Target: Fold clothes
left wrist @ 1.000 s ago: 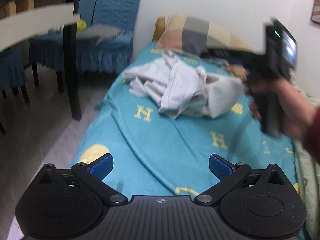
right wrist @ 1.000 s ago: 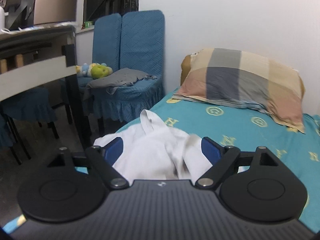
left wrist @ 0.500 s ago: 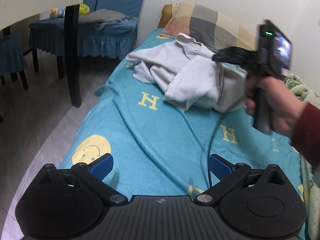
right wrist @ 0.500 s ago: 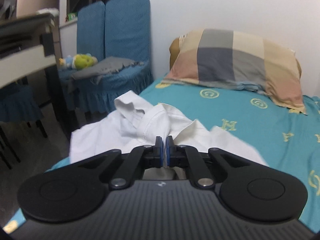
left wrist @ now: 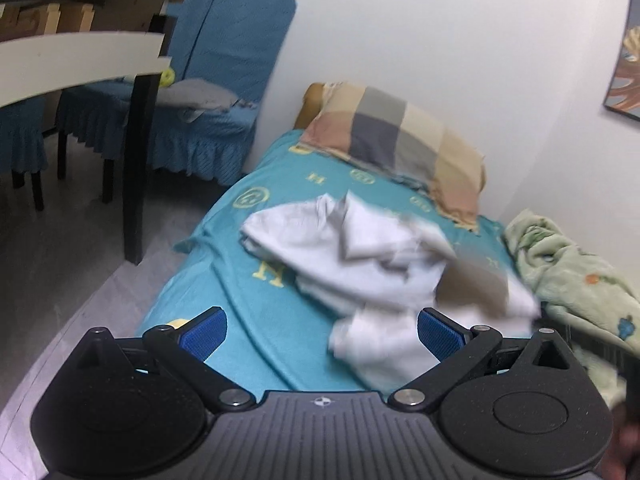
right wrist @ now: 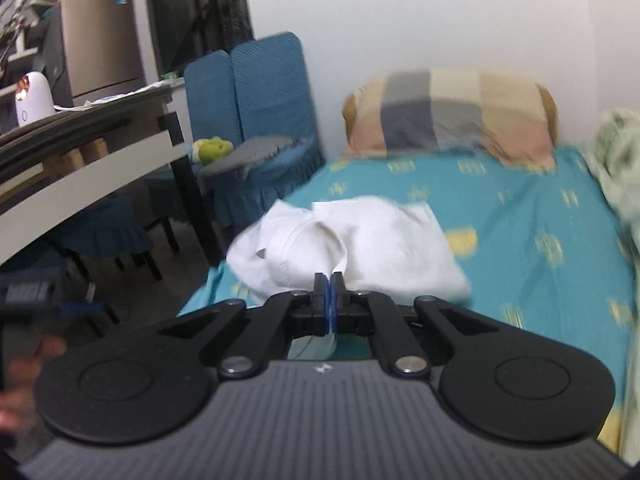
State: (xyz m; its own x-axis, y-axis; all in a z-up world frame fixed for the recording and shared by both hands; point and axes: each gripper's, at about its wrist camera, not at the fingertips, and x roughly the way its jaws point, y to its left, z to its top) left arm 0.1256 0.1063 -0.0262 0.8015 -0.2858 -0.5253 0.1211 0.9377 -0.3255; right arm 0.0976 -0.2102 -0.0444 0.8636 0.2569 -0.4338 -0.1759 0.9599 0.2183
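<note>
A crumpled white shirt (left wrist: 360, 264) lies on the teal bed sheet (left wrist: 256, 304). In the right wrist view the shirt (right wrist: 360, 236) bunches just ahead of my right gripper (right wrist: 329, 300), which is shut on a fold of it. My left gripper (left wrist: 320, 330) is open and empty above the sheet, with the near end of the shirt between its fingertips in the picture. The left gripper shows blurred at the left edge of the right wrist view (right wrist: 36, 300).
A checked pillow (left wrist: 400, 140) lies at the head of the bed against the wall. A green blanket (left wrist: 576, 276) is heaped on the right side. A table leg (left wrist: 138, 168) and blue-covered chairs (left wrist: 208, 112) stand left of the bed.
My right gripper closed on the shirt and pulled it down the bed toward me. My left gripper stayed open and swung toward the shirt.
</note>
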